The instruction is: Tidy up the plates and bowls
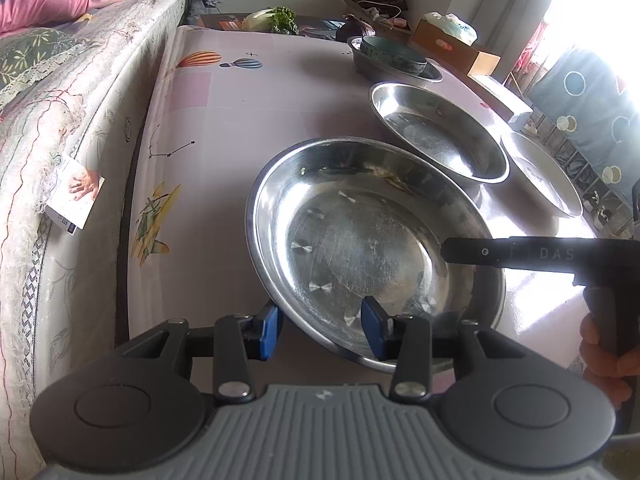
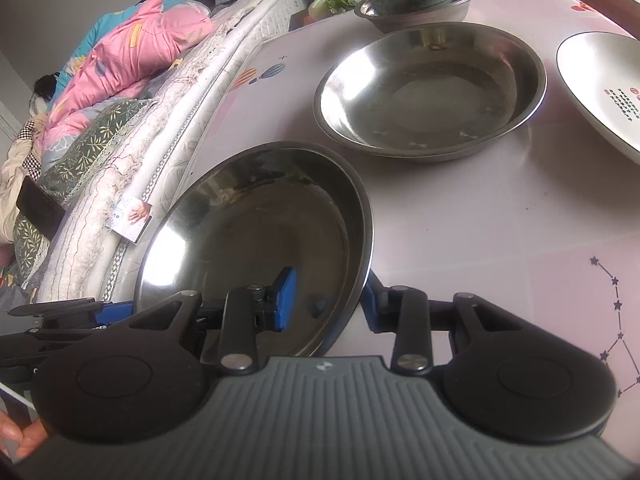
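Steel plate (image 1: 372, 240) sits tilted at table (image 1: 224, 120) centre, its rim pinched by both the left gripper (image 1: 320, 330) and right gripper (image 2: 326, 300), the latter lettered "DAS". At 1 o'clock, an empty steel basin (image 1: 436, 132); beyond, a green bowl (image 1: 394, 54) in another basin.

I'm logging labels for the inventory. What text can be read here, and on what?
"DAS": on the right gripper's black finger, over the held steel plate.
White plate: red and dark printed marks, too small to read.
Card tag on the mattress edge: print too blurred.
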The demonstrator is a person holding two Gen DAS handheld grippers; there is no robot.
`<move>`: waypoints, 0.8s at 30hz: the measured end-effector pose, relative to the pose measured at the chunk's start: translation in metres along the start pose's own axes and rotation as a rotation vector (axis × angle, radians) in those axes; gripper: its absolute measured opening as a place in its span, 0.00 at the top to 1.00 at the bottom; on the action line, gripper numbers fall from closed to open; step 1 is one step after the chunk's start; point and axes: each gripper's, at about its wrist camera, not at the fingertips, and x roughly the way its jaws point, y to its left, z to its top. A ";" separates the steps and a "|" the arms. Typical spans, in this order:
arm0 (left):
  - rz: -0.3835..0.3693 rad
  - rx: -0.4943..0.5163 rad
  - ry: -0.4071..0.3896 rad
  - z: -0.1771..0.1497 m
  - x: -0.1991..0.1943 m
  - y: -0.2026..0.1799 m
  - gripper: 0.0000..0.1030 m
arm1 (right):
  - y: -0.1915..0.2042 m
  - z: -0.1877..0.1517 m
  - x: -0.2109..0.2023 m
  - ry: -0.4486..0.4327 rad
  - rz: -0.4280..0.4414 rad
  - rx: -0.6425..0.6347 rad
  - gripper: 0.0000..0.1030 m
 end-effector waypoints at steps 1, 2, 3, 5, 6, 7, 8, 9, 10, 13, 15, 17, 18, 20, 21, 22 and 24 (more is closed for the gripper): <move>0.004 0.001 -0.002 0.000 0.000 0.000 0.58 | -0.001 0.000 0.000 -0.001 0.000 0.002 0.67; 0.011 0.004 -0.006 0.000 0.000 0.001 0.58 | -0.002 0.001 0.000 -0.004 0.000 0.003 0.67; 0.016 0.006 -0.009 0.000 -0.001 0.001 0.56 | -0.002 0.001 0.000 -0.005 0.000 0.003 0.67; 0.022 0.003 -0.013 0.001 -0.001 0.002 0.54 | -0.002 0.001 0.001 -0.009 -0.003 0.003 0.66; 0.024 0.000 -0.013 0.002 0.000 0.003 0.53 | -0.002 0.002 0.001 -0.010 -0.005 0.002 0.66; 0.027 -0.002 -0.013 0.003 0.000 0.003 0.52 | -0.002 0.002 0.001 -0.012 -0.008 0.000 0.66; 0.032 -0.003 -0.012 0.004 0.002 0.004 0.52 | -0.002 0.002 0.002 -0.013 -0.011 -0.002 0.66; 0.036 -0.002 -0.010 0.004 0.003 0.005 0.52 | -0.001 0.003 0.002 -0.016 -0.013 -0.005 0.66; 0.039 -0.001 -0.008 0.005 0.005 0.005 0.52 | -0.001 0.003 0.002 -0.018 -0.016 -0.007 0.66; 0.052 0.007 -0.009 0.008 0.010 0.005 0.52 | -0.001 0.004 0.004 -0.025 -0.022 -0.010 0.66; 0.065 0.024 -0.016 0.010 0.013 0.004 0.52 | -0.001 0.005 0.005 -0.029 -0.029 -0.013 0.66; 0.081 0.041 -0.021 0.013 0.016 0.002 0.52 | 0.000 0.005 0.005 -0.036 -0.037 -0.020 0.66; 0.089 0.049 -0.023 0.014 0.017 0.001 0.52 | 0.001 0.006 0.006 -0.039 -0.040 -0.022 0.66; 0.102 0.063 -0.027 0.017 0.020 0.000 0.52 | 0.001 0.006 0.006 -0.046 -0.047 -0.028 0.66; 0.108 0.069 -0.027 0.018 0.021 0.000 0.53 | 0.001 0.006 0.007 -0.050 -0.050 -0.030 0.66; 0.113 0.075 -0.028 0.019 0.022 -0.001 0.53 | 0.001 0.007 0.007 -0.054 -0.053 -0.033 0.66; 0.122 0.087 -0.028 0.021 0.025 -0.003 0.53 | 0.001 0.007 0.008 -0.061 -0.056 -0.038 0.66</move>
